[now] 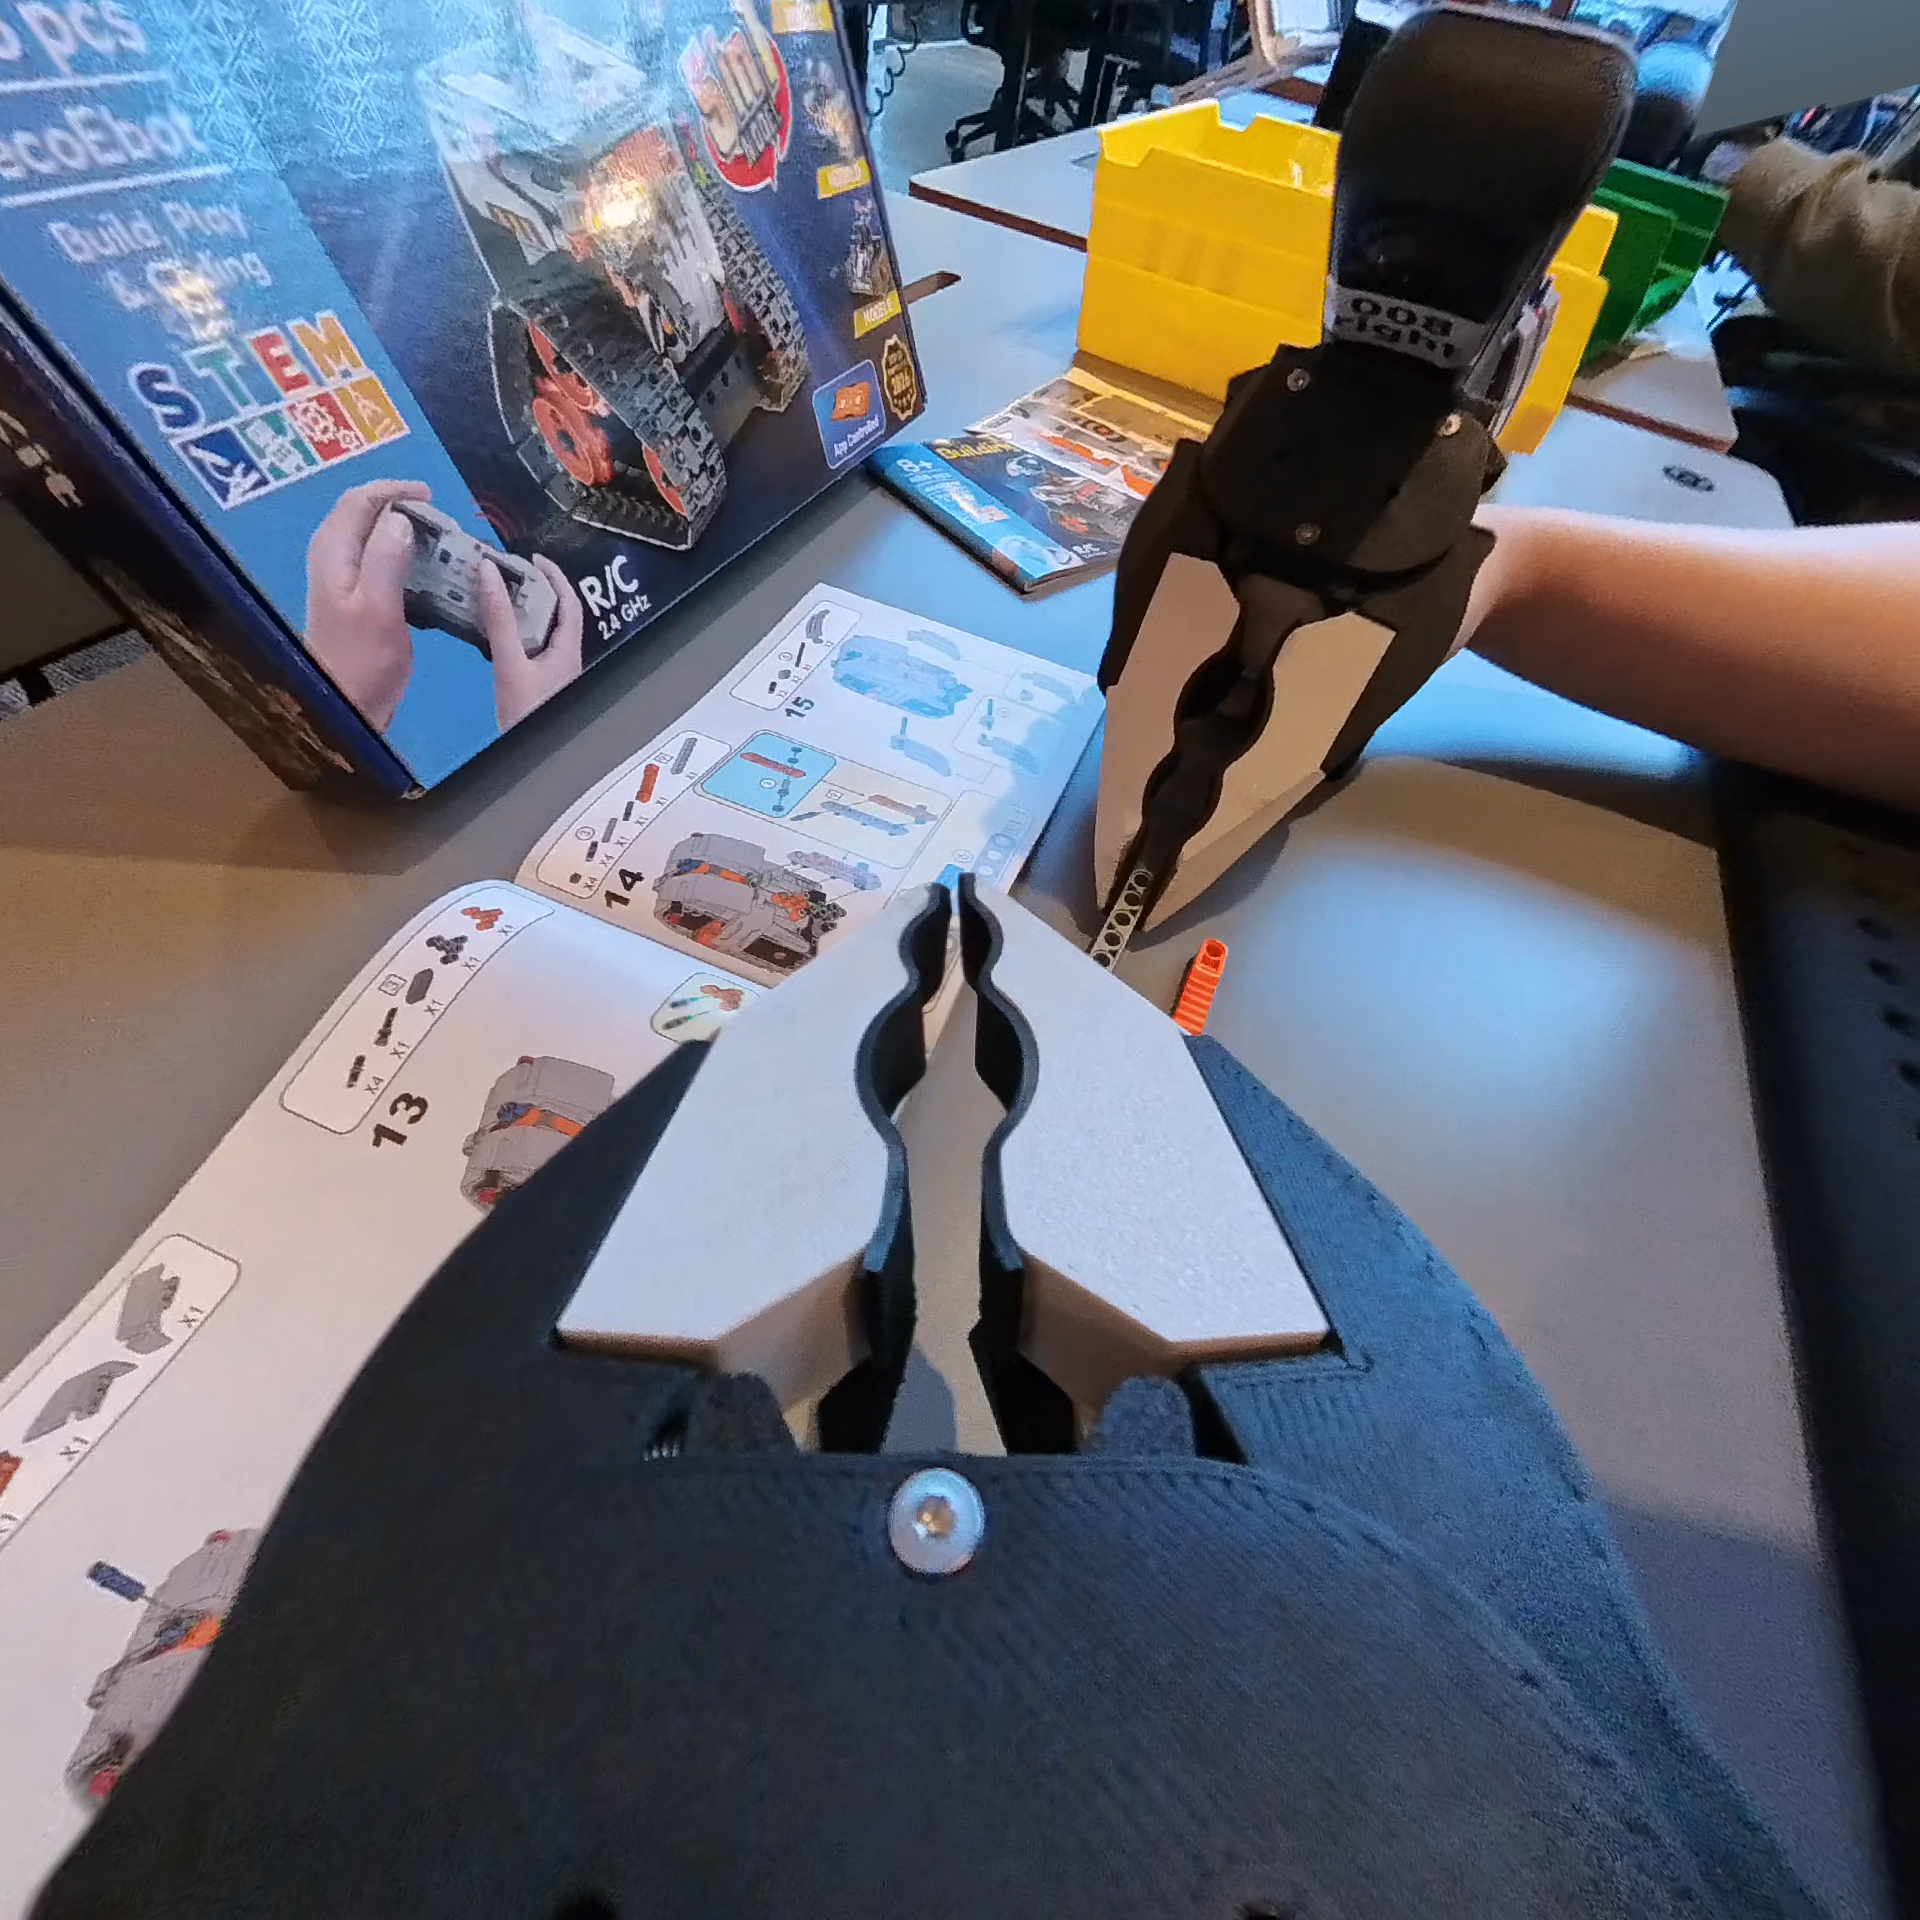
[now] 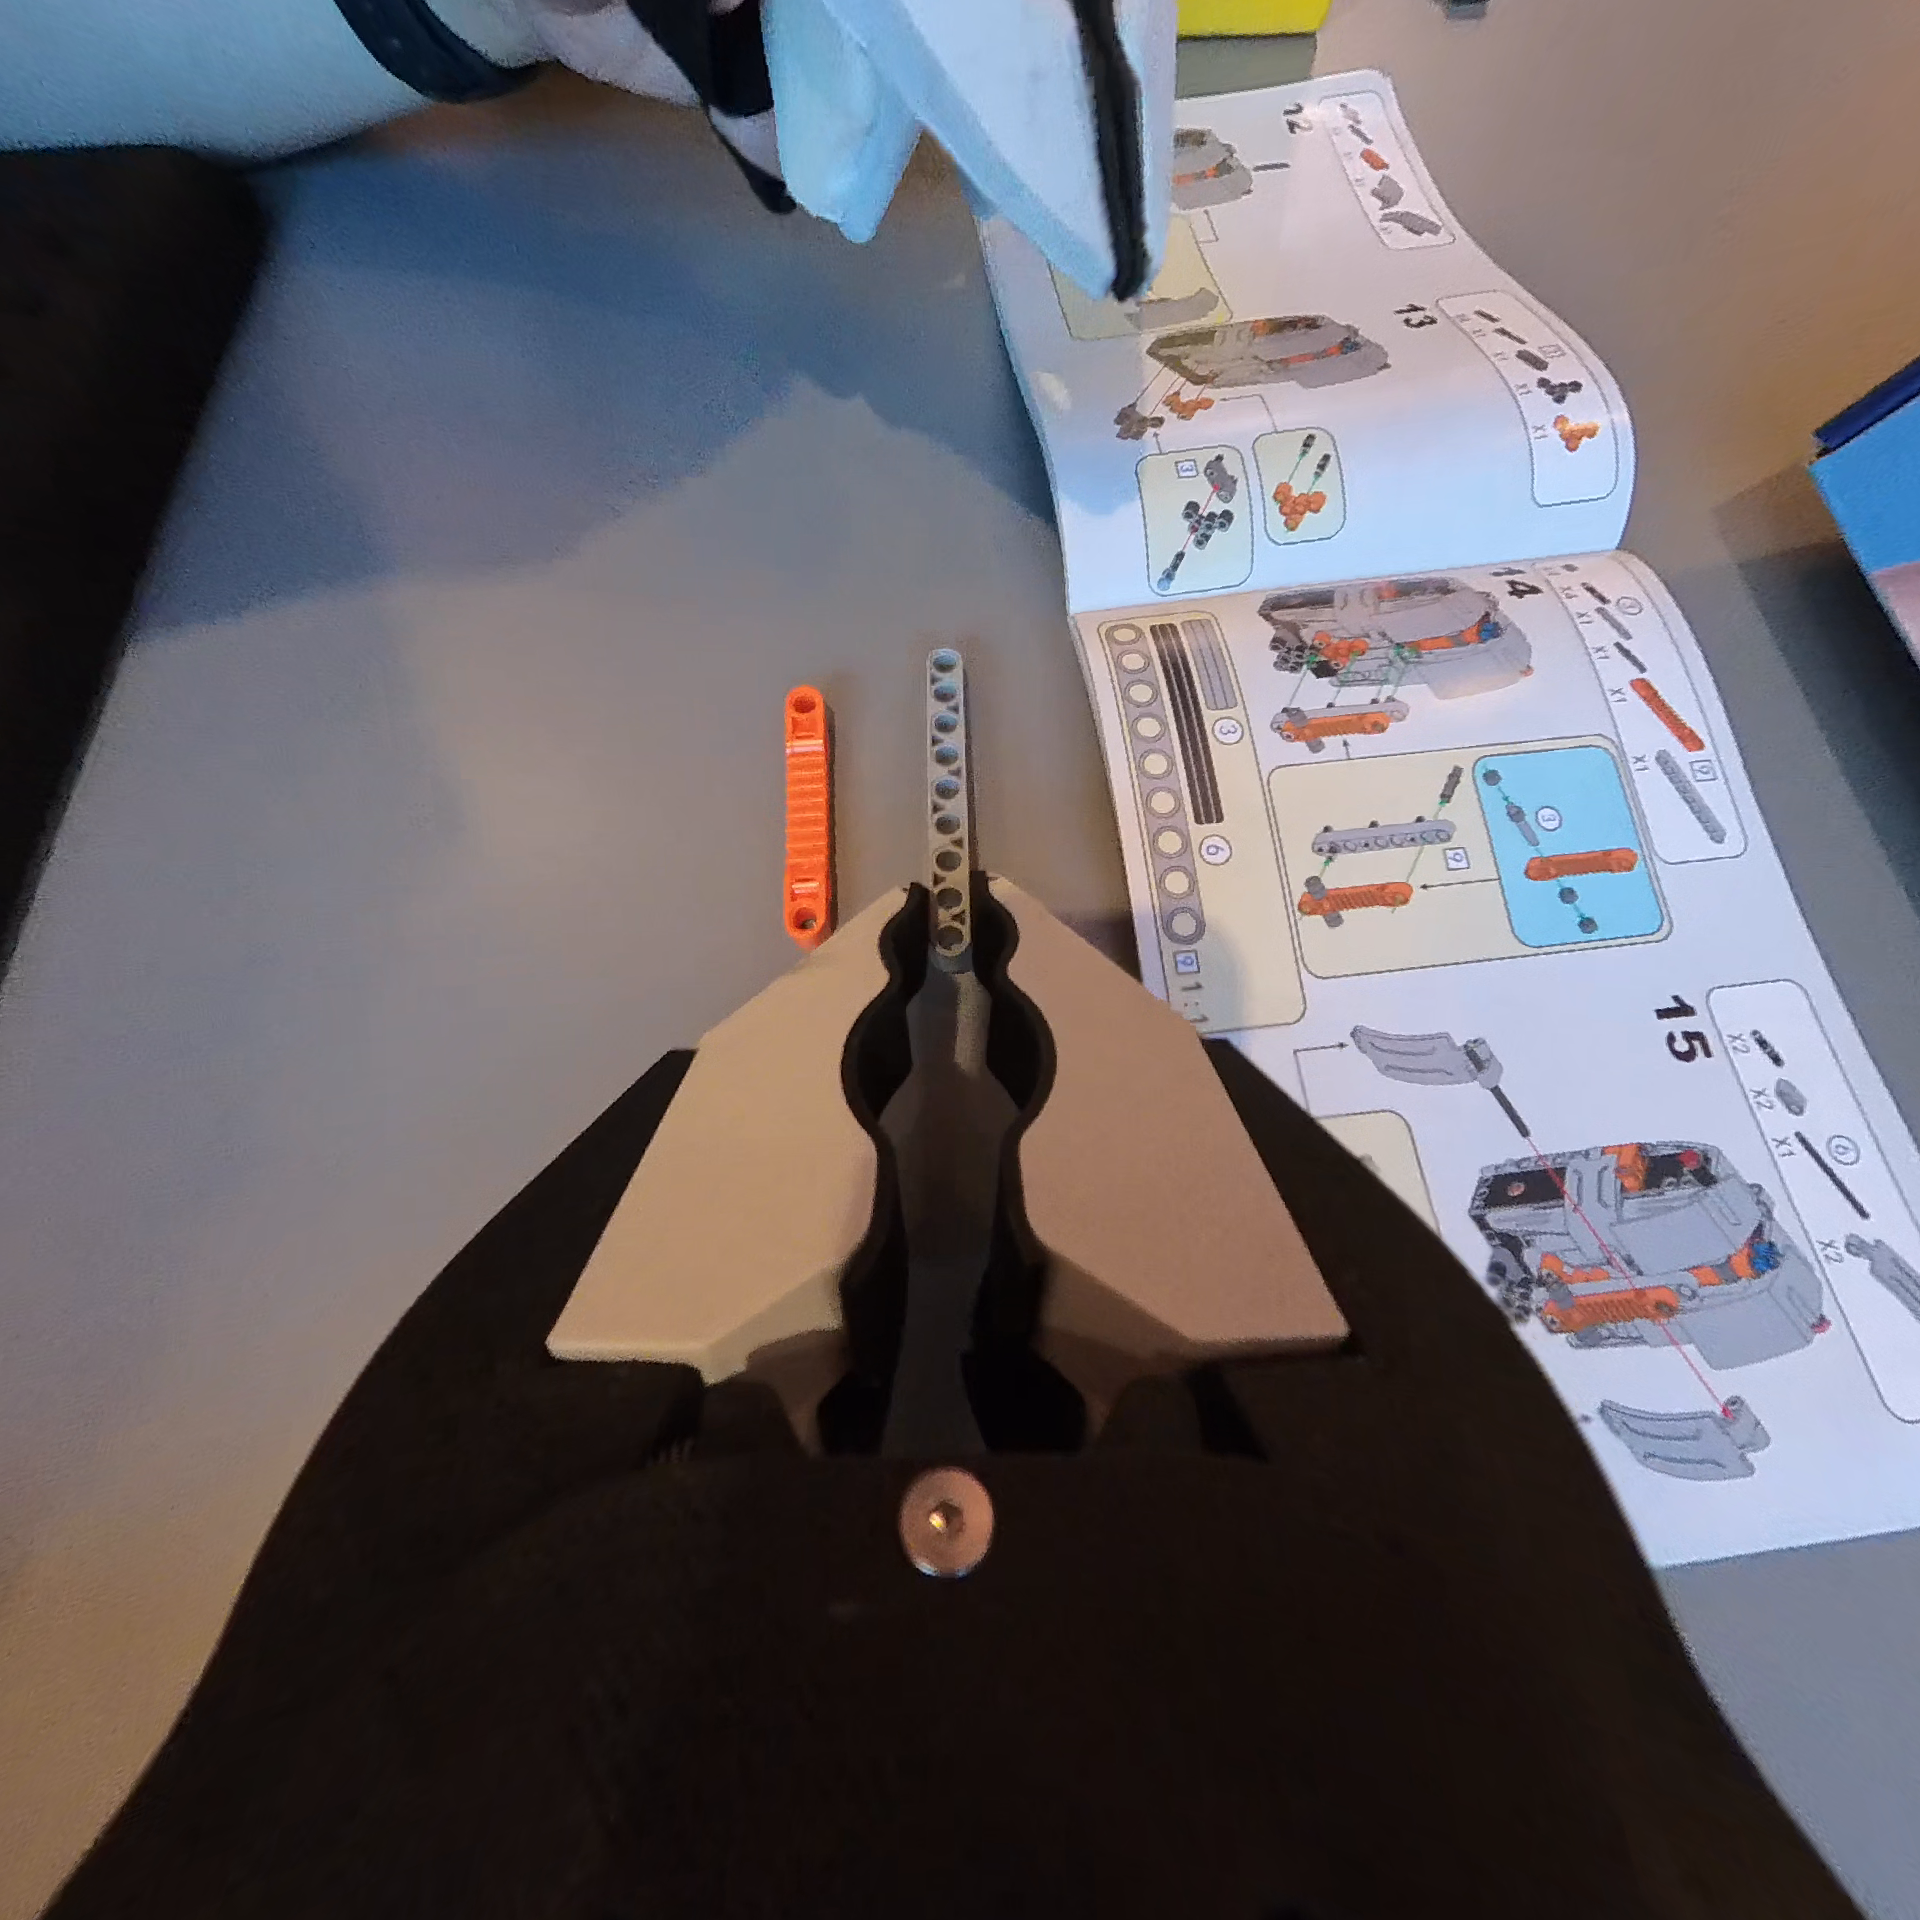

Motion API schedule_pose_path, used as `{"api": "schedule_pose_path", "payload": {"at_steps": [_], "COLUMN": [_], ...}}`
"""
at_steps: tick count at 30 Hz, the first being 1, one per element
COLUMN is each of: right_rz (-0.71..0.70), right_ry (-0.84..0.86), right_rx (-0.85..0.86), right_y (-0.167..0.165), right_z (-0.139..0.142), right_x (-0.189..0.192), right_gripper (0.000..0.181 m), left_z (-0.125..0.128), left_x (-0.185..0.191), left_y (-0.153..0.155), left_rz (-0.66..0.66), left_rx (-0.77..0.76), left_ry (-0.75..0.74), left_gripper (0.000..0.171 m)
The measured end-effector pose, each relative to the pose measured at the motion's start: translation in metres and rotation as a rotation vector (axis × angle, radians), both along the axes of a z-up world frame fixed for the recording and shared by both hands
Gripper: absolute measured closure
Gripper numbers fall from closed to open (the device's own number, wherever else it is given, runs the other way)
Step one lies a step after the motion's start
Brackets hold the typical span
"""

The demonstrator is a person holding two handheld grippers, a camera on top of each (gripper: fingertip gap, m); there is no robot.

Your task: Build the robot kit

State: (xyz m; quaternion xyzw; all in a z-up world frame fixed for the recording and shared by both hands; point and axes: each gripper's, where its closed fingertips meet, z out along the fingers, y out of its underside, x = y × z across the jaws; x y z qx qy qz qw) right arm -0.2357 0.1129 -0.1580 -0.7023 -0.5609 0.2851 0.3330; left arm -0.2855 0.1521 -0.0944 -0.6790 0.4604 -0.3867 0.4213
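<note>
Here the right gripper is closed on a grey beam with a row of holes: the beam's near end sits between the two fingertips, pinched at the very front of the jaws, and the rest of it reaches forward beyond them over the grey table. From the left wrist view the same gripper stands steeply tipped toward the table, and the beam slants out from between its tips down to the tabletop. Just beside the beam, to its left in the right wrist view, lies an orange ribbed piece, parallel to it and apart from it, flat on the table and outside the jaws.

The left gripper has its jaws drawn nearly together, only a thin slit showing between the tips, and nothing is seen held in them. Its tips hang over the edge of an open instruction booklet, which lies spread on the table with its drawn building steps showing. The orange piece is just to the right of that gripper's fingers.

Behind the booklet stands a large blue toy box, tilted, with a smaller booklet near it and a yellow bin farther back, a green bin beside that. A person's forearm reaches in from the right behind the right gripper.
</note>
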Motion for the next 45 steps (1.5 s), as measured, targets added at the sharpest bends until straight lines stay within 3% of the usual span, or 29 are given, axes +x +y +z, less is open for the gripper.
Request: {"api": "schedule_pose_path", "payload": {"at_steps": [10, 29, 36, 38, 40, 42, 45], "right_rz": [0.018, 0.015, -0.102, -0.16, -0.203, -0.244, -0.31], "right_ry": [-0.026, 0.003, 0.174, 0.19, 0.221, 0.229, 0.211], "right_rx": [-0.013, 0.027, 0.288, 0.357, 0.391, 0.377, 0.358], "right_y": [-0.003, -0.003, 0.011, 0.016, 0.015, 0.013, 0.003], "right_z": [-0.005, 0.001, 0.046, 0.059, 0.07, 0.076, 0.084], "right_x": [0.0, 0.0, 0.007, 0.01, 0.011, 0.01, 0.008], "right_gripper": [0.175, 0.166, 0.164, 0.163, 0.164, 0.164, 0.163], "left_z": [0.004, 0.005, 0.033, 0.047, 0.068, 0.095, 0.117], "left_x": [-0.001, 0.003, 0.012, 0.016, 0.014, 0.001, -0.038], "left_y": [0.002, -0.003, -0.012, -0.018, -0.024, -0.029, -0.044], "left_rz": [-0.01, -0.041, -0.018, -0.02, 0.012, 0.083, 0.142], "left_rx": [-0.016, -0.019, -0.027, -0.037, -0.041, -0.049, -0.117], "left_ry": [-0.079, -0.088, -0.173, -0.207, -0.261, -0.321, -0.309], "left_gripper": [0.171, 0.169, 0.159, 0.156, 0.163, 0.167, 0.152]}}
